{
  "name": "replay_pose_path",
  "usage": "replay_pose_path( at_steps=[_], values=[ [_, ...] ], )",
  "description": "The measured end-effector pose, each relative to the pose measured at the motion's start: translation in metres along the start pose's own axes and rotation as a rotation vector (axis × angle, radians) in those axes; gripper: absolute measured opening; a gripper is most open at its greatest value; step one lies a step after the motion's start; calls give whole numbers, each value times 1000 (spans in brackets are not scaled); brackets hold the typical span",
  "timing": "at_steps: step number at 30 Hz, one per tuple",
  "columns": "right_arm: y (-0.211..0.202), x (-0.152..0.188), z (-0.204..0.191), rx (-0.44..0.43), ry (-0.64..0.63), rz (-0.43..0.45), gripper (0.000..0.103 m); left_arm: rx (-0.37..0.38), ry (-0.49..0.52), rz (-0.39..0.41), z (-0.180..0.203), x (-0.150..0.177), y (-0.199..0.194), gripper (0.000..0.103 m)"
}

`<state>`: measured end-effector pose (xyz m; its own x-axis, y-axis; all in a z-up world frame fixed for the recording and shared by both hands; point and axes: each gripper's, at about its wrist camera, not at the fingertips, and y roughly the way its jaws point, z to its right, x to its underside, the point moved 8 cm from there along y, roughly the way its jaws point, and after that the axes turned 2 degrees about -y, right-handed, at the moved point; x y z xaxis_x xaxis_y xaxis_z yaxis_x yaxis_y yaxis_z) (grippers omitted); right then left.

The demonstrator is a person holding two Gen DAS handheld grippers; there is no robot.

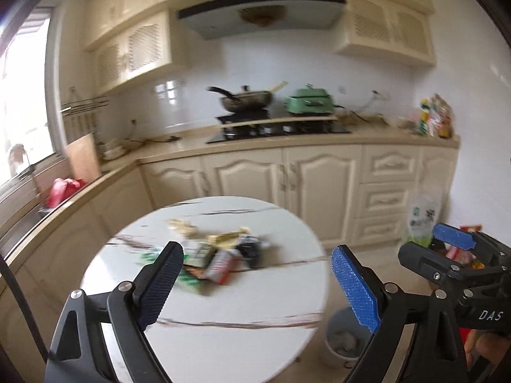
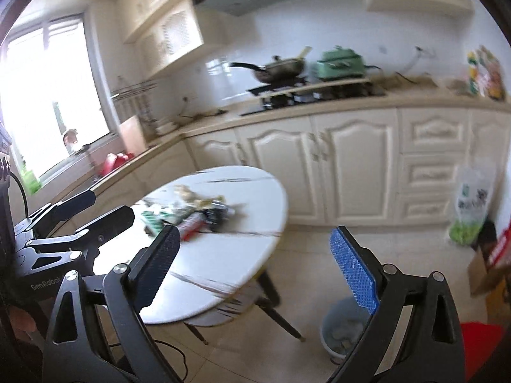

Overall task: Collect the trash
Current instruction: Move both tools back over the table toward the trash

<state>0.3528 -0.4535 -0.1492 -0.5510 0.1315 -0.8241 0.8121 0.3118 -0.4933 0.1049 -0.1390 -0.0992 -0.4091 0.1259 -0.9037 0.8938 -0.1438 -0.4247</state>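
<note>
A loose pile of trash (image 1: 210,255) lies near the middle of the round white table (image 1: 255,338), in the lower centre of the frame: crumpled yellowish wrappers, a green-and-white packet, a red-and-white carton lying on its side, something black. The blur hides details. A grey waste bin (image 2: 343,332) holding crumpled paper stands on the floor at lower right.

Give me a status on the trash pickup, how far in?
Early. Done: the bin on the floor by the table already holds some crumpled scraps. In hand: nothing; left gripper and right gripper are both open and empty. Left: the wrapper pile is all on the round table, untouched.
</note>
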Motion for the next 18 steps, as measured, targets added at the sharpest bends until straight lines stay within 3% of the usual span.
replay_pose_path(
  at_steps=[4, 10, 14, 18],
  values=[
    [26, -11, -44, -34, -49, -13, 99, -61, -44, -8, -44, 11, -5, 92],
    [78, -13, -78, -54, -109, -77, 99, -146, -150, -111, -109, 26, 24, 93],
    [119, -4, -83, -54, -131, -137, 99, -163, -244, -183, -142, 33, 53, 93],
    [166, 10, -80, -35, -146, -211, 99, -122, -329, -237, -159, 37, 91, 93]
  ],
)
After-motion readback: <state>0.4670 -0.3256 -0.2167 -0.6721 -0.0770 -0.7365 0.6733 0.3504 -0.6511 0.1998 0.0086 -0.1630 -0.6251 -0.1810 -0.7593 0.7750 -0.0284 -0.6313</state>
